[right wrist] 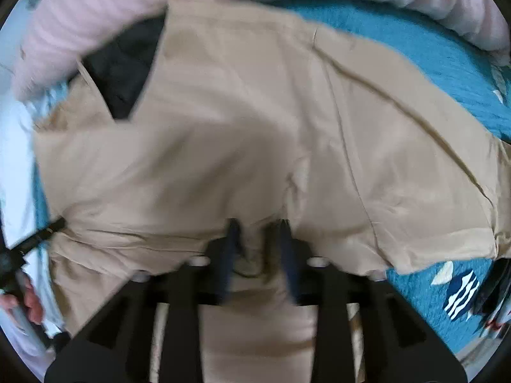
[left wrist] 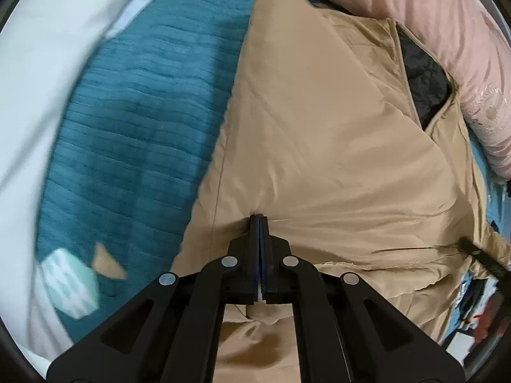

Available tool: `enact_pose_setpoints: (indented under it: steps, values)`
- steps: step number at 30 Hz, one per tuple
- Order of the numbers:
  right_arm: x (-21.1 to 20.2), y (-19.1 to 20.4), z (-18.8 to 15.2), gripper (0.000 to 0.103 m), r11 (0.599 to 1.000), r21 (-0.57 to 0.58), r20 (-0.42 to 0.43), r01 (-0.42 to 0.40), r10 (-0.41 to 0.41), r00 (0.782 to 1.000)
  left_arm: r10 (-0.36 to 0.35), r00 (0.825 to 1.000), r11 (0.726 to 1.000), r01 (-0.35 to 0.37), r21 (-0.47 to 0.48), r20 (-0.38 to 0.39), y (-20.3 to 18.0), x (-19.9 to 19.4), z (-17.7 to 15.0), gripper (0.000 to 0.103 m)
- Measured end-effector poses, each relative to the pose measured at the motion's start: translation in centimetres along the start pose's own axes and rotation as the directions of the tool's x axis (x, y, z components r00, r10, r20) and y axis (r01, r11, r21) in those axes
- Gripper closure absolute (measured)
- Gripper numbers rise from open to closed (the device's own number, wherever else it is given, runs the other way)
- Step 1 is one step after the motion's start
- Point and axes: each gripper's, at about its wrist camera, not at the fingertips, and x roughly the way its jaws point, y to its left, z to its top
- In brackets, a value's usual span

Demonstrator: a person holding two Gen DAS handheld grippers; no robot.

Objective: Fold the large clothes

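Observation:
A large tan jacket [left wrist: 319,127] lies spread on a teal bedspread [left wrist: 137,121], its black lining [left wrist: 421,70] showing at the open neck. My left gripper [left wrist: 259,218] points down and is shut on a pinch of the tan fabric, and creases fan out from its tips. In the blurred right wrist view the same jacket [right wrist: 239,127] fills the middle, with its lining [right wrist: 127,63] at the upper left. My right gripper [right wrist: 258,223] stands over the jacket's near edge with its fingers apart. A ridge of tan cloth lies between them, and the pads do not press on it.
A pink quilt [left wrist: 431,16] is bunched along the jacket's far side, as the right wrist view [right wrist: 111,6] also shows. White bedding [left wrist: 35,79] borders the teal bedspread on the left. A person's hand [right wrist: 30,303] shows at the left edge.

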Motion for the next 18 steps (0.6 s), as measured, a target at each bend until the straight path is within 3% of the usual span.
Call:
enact_pose_setpoints:
  steps: [1,3,5,6,8,10,12,15,18]
  values:
    - [-1.2,-0.2,0.1,0.043,1.000,0.015,0.043,0.013,-0.014,0.999,0.005,1.000,1.000,-0.005,-0.002,-0.001,0.2,-0.4,0.1,0.100]
    - [-3.3,-0.8,0.3,0.042,0.999,0.040,0.121,0.032,-0.036,0.992,0.005,1.000,1.000,-0.004,0.010,-0.002,0.0,-1.3,0.2,0.099]
    - [-5.3,-0.9,0.4,0.043,0.998,0.060,0.183,-0.026,0.015,0.983,0.004,1.000,0.999,-0.005,0.049,0.020,-0.9,-2.7,0.2,0.099]
    - [-5.9,-0.6,0.4,0.046,0.997,0.062,0.199,-0.049,0.036,0.979,0.008,0.999,0.997,-0.010,0.071,0.034,-1.6,-3.4,0.2,0.099]
    - [-7.0,1.0,0.6,0.065,0.995,0.018,0.211,-0.102,0.096,0.973,-0.028,0.998,0.996,0.023,0.090,0.054,-3.2,-4.8,0.0,0.099]
    - [-6.4,4.0,0.5,0.102,0.982,-0.049,0.145,-0.185,0.190,0.971,-0.120,0.992,0.988,0.116,0.101,0.030,-5.1,-5.3,0.1,0.099]
    - [-4.9,7.0,0.3,0.103,0.962,-0.082,0.063,-0.259,0.264,0.962,-0.161,0.987,0.979,0.160,0.126,0.002,-6.8,-5.1,-0.1,0.099]
    - [-2.2,11.2,-0.9,0.103,0.956,-0.127,-0.020,-0.264,0.263,0.965,-0.178,0.983,0.973,0.182,0.143,-0.040,-9.5,-3.4,-1.3,0.100]
    - [1.9,13.6,-2.3,0.102,0.945,-0.098,-0.127,-0.313,0.300,0.946,-0.180,0.980,0.976,0.188,0.112,-0.081,-9.3,-0.7,-2.4,0.100]
